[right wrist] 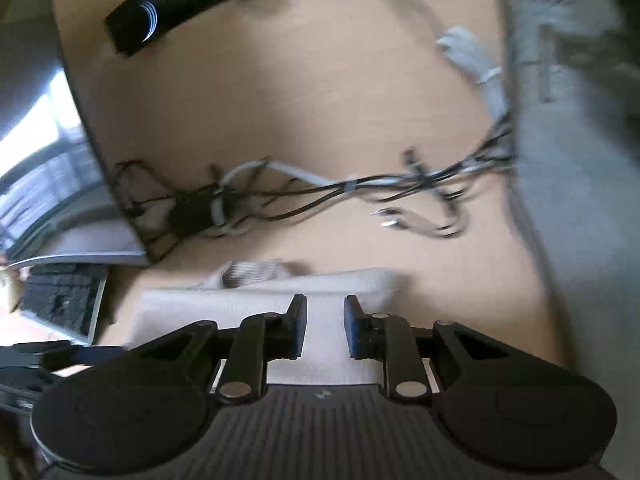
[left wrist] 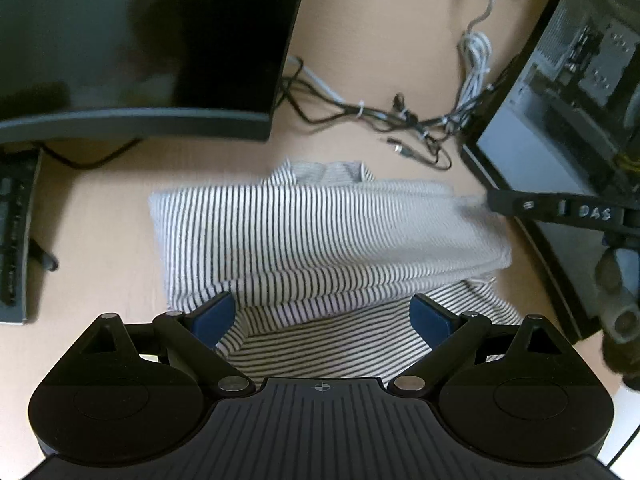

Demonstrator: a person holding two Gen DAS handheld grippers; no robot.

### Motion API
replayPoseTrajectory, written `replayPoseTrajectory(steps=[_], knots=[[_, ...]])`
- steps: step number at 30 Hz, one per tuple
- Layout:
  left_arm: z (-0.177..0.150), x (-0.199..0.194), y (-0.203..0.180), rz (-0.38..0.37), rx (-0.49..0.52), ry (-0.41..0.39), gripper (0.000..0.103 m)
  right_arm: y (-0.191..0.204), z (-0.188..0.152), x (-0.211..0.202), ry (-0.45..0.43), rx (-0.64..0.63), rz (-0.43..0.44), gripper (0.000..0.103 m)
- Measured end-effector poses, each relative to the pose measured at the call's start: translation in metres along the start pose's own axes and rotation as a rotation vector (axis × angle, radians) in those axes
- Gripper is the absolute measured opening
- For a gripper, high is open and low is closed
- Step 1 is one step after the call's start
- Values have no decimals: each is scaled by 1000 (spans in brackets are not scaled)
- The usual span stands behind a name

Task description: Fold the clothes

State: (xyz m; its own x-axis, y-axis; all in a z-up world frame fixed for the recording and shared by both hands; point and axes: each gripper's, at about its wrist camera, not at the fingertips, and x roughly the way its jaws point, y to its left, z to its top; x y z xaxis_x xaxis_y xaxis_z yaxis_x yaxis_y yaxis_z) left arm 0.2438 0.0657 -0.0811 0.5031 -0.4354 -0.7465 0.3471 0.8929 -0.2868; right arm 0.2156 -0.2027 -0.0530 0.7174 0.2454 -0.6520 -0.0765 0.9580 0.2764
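Left wrist view: the left claw stands wide and empty over the striped shirt, which lies folded on the tabletop between a monitor and cables. Right wrist view, blurred: the right claw shows a narrow gap over the shirt, seemingly gripping nothing.

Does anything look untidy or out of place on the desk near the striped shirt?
Yes. A loose tangle of cables sprawls across the desk just behind the folded striped shirt, with one plug end lying free. The shirt's lower layer sticks out unevenly below the fold.
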Motion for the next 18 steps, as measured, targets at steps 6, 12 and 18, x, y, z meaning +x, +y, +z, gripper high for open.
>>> replayPoseTrajectory(steps=[6,12,18], knots=[[-2,17,9,-34,28,7,97,8,-29,55,108,-48,-56,20],[1,14,18,-29,75,-12,79,-3,-36,45,93,-38,-70,17],[3,-17,20,-18,73,-70,88,5,-35,19,52,-35,-95,26]])
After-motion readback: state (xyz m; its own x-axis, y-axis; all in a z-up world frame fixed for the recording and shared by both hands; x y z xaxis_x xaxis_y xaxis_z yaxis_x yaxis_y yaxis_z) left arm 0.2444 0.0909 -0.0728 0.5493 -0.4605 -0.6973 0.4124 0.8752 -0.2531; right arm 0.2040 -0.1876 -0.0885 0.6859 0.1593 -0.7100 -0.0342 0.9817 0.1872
